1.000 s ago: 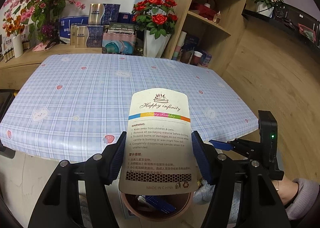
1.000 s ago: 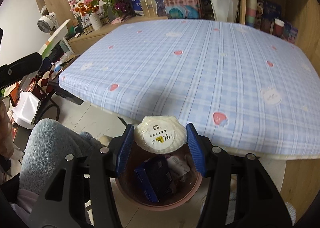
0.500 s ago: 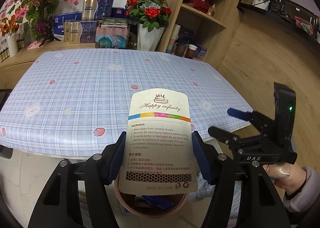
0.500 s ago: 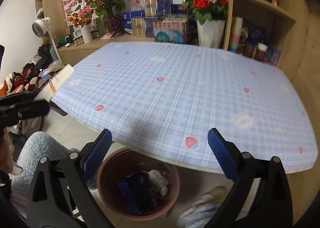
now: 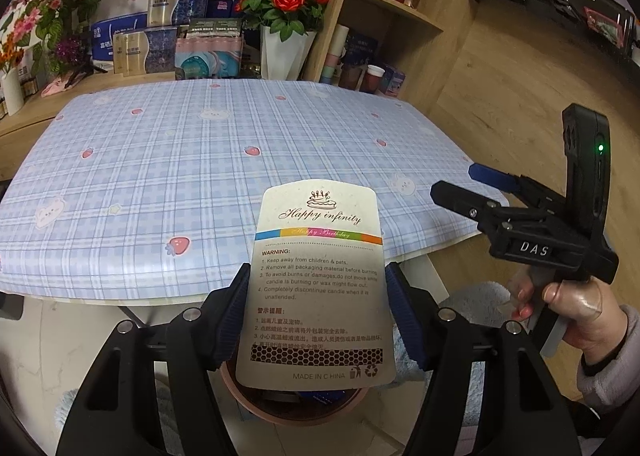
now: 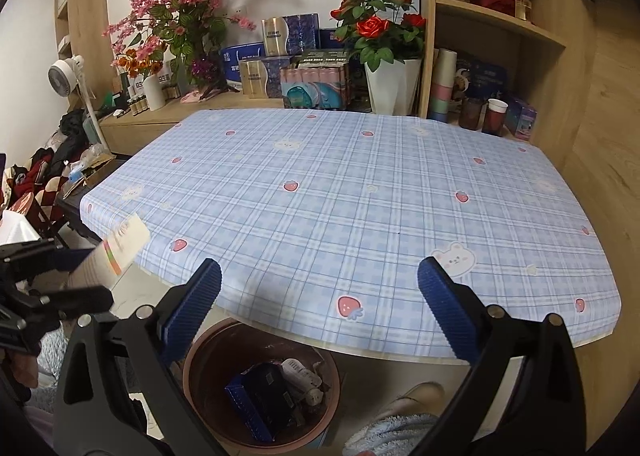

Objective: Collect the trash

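Since a second back the right tongs (image 6: 318,292) have dropped their pale shell-shaped packet and spread wide; they now sit empty above the tabletop (image 6: 360,196) edge with nothing between the pads. Left tongs (image 5: 316,316) have drifted closer over the bin (image 5: 256,400) and still clamp the candle card (image 5: 316,288) by its two side edges, jaws part way open at card width, card standing upright. Bin is on the floor just under the near tabletop edge; the right view shows a blue box (image 6: 256,396) and a white wrapper (image 6: 300,372) already inside. Tabletop looks bare of trash in both views, so my read is the card is the last item and only the release is left. Risks: card is light and flat, so it may flutter or sail sideways on release and land on the floor beside the bin rather than in it. In the left view its lower edge hides most of the bin mouth, so true alignment is hard to judge. It's held high above the rim, and a long drop worsens the drift. Tabletop lip overhangs part of the bin, so a card released too far forward could catch on that edge. Grip is on edges only; a squeeze could bow it and pop it out early. Safer to lower it nearer the rim before letting go.
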`<control>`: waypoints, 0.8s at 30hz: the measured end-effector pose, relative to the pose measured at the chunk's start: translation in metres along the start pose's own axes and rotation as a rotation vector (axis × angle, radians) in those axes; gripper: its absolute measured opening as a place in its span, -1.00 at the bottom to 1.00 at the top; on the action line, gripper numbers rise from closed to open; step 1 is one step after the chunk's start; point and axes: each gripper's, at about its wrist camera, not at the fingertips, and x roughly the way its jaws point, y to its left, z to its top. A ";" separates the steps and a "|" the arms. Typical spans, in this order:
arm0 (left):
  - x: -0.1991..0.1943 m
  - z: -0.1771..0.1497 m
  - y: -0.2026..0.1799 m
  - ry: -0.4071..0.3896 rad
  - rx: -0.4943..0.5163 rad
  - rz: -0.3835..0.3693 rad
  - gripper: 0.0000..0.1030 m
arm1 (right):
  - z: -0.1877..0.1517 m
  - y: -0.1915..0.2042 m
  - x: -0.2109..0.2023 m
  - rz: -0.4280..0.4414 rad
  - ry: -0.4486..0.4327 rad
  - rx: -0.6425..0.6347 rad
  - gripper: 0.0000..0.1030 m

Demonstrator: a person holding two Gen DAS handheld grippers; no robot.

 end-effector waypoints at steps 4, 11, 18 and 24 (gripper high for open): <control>0.010 -0.004 -0.003 0.032 0.006 -0.012 0.26 | -0.002 0.000 0.000 -0.003 0.002 -0.004 0.88; 0.026 -0.009 -0.003 0.070 -0.017 -0.040 0.27 | -0.005 -0.007 -0.001 -0.008 0.006 0.017 0.88; 0.042 -0.018 0.003 0.122 -0.058 -0.067 0.34 | -0.005 -0.008 0.000 -0.010 0.013 0.019 0.88; 0.041 -0.020 0.017 0.107 -0.107 -0.054 0.48 | -0.006 -0.006 0.001 -0.008 0.018 0.018 0.88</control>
